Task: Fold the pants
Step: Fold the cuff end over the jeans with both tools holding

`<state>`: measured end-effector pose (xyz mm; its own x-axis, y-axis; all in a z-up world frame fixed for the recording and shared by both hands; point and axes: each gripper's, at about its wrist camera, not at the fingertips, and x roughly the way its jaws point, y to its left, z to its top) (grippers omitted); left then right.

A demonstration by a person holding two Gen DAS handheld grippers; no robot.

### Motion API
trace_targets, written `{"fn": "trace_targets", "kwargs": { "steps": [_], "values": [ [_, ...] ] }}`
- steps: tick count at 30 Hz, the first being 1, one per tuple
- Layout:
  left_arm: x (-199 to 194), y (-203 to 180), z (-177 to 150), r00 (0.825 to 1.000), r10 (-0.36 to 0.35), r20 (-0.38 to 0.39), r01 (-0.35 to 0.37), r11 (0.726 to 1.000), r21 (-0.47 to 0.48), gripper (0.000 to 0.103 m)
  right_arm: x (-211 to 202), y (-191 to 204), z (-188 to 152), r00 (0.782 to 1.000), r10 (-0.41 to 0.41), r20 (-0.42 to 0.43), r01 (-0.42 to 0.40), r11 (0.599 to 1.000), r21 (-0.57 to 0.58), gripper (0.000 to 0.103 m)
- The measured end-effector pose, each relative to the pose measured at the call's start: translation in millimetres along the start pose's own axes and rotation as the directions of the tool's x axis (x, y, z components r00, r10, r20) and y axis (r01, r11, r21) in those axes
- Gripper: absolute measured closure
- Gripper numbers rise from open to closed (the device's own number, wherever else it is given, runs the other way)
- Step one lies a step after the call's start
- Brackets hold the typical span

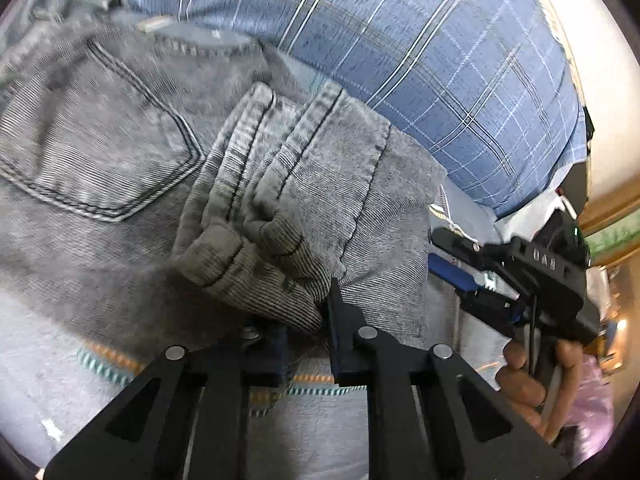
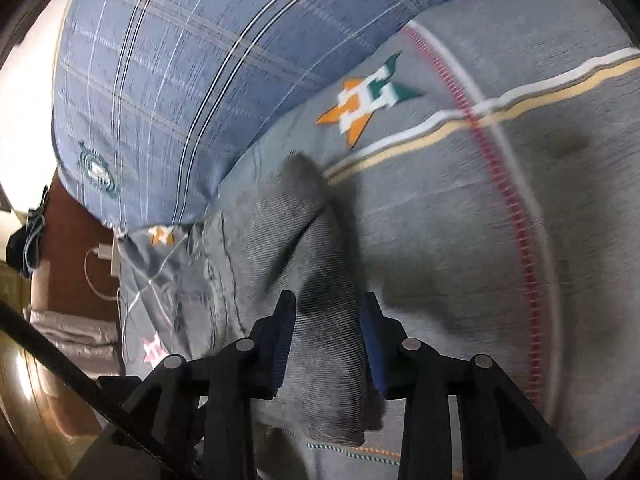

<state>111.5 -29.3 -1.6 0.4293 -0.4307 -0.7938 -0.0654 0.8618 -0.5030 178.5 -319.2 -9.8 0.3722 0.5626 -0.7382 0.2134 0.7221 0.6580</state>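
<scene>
Left wrist view: the left gripper (image 1: 312, 320) is clamped on the bunched hem of the grey jeans (image 1: 120, 152), which lie on a grey bedsheet (image 1: 60, 368) before a blue plaid pillow (image 1: 440, 60). Right wrist view: the right gripper (image 2: 326, 340) pinches a thick denim fold, the pillow beyond.

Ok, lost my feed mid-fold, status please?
Left gripper shut on bunched jeans. Right gripper astride a denim fold, grip unclear. Plaid pillow close behind, not blocking.
</scene>
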Motion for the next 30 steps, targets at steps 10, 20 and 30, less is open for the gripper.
{"fn": "trace_targets", "kwargs": {
  "steps": [10,20,30],
  "values": [
    [17.2,7.8,4.1,0.999,0.041,-0.033,-0.041,0.999,-0.022,0.091,26.9,6.0,0.8,1.0,-0.015,0.003,0.015,1.0,-0.025,0.058],
    [18.0,4.1,-0.6,0.998,0.055,-0.025,-0.055,0.998,-0.004,0.09,26.5,21.3,-7.6,0.996,-0.071,0.053,0.079,0.983,-0.168,0.094],
    [1.4,-25.9,-10.8,0.995,-0.099,-0.015,0.1,0.991,0.085,0.089,-30.8,29.2,0.4,0.986,-0.062,0.152,0.09,0.979,-0.185,0.096]
  ]
}}
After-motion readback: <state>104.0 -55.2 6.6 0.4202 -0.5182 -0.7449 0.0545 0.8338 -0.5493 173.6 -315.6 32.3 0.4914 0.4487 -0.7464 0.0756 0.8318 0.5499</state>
